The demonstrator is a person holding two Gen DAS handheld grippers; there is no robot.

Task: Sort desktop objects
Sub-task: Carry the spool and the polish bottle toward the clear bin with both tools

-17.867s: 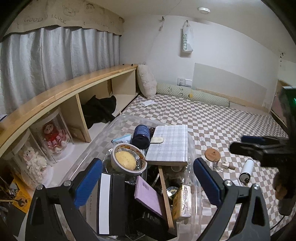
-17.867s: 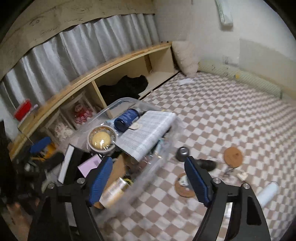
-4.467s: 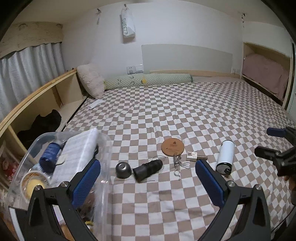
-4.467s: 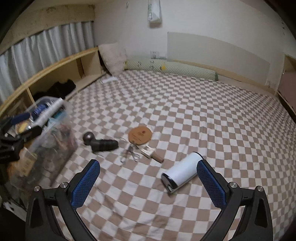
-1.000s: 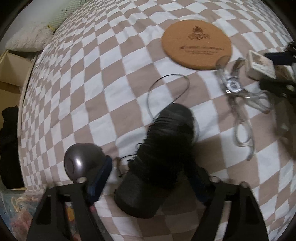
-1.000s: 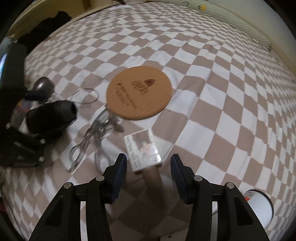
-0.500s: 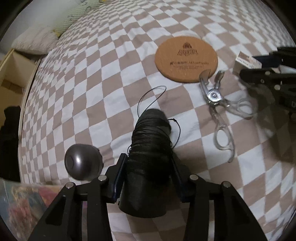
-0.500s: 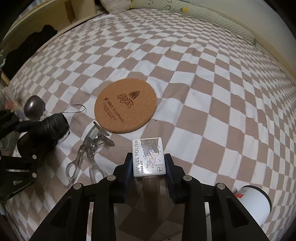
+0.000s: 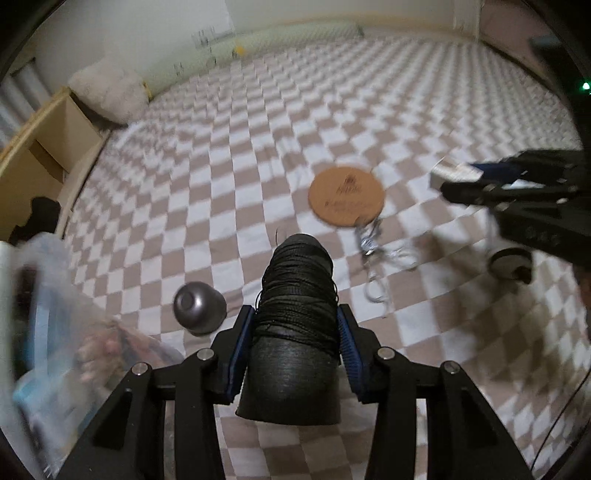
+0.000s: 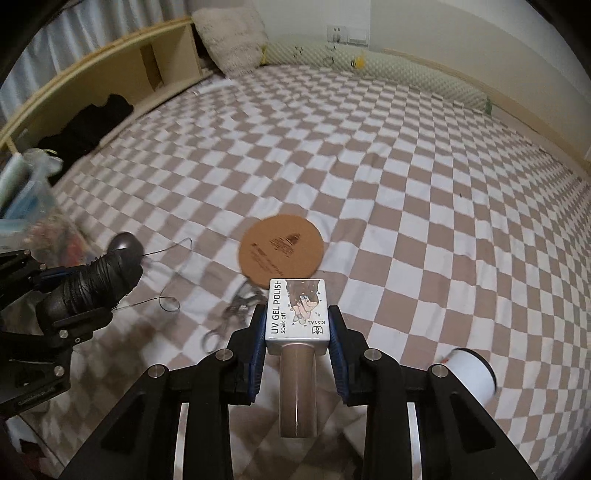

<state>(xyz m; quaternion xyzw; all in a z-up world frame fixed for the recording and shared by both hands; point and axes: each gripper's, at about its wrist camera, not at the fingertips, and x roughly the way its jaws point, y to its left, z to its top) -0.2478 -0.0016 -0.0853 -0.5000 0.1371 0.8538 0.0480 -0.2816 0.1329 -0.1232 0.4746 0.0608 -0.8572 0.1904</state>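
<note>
My left gripper [image 9: 295,325] is shut on a black spool of thread [image 9: 295,295] and holds it above the checkered bedcover; it also shows in the right wrist view [image 10: 96,284], with a loose thread trailing. My right gripper [image 10: 297,325] is shut on a UV gel polish bottle [image 10: 297,314] with a white labelled cap, lifted off the cover; it shows in the left wrist view [image 9: 458,173]. On the cover lie a round cork coaster [image 10: 280,251], clear-handled scissors [image 10: 232,317], a grey metal dome [image 9: 199,306] and a white cylinder [image 10: 472,373].
A clear plastic bin [image 9: 40,332] full of items stands at the left. A wooden shelf [image 10: 92,77] with black cloth runs along the left side. A fluffy pillow [image 10: 232,33] and a long bolster [image 10: 369,62] lie at the far wall.
Both grippers have risen off the cover with their objects. The left one lifted the spool and the right one lifted the gel polish bottle; both views now tilt toward the room.
</note>
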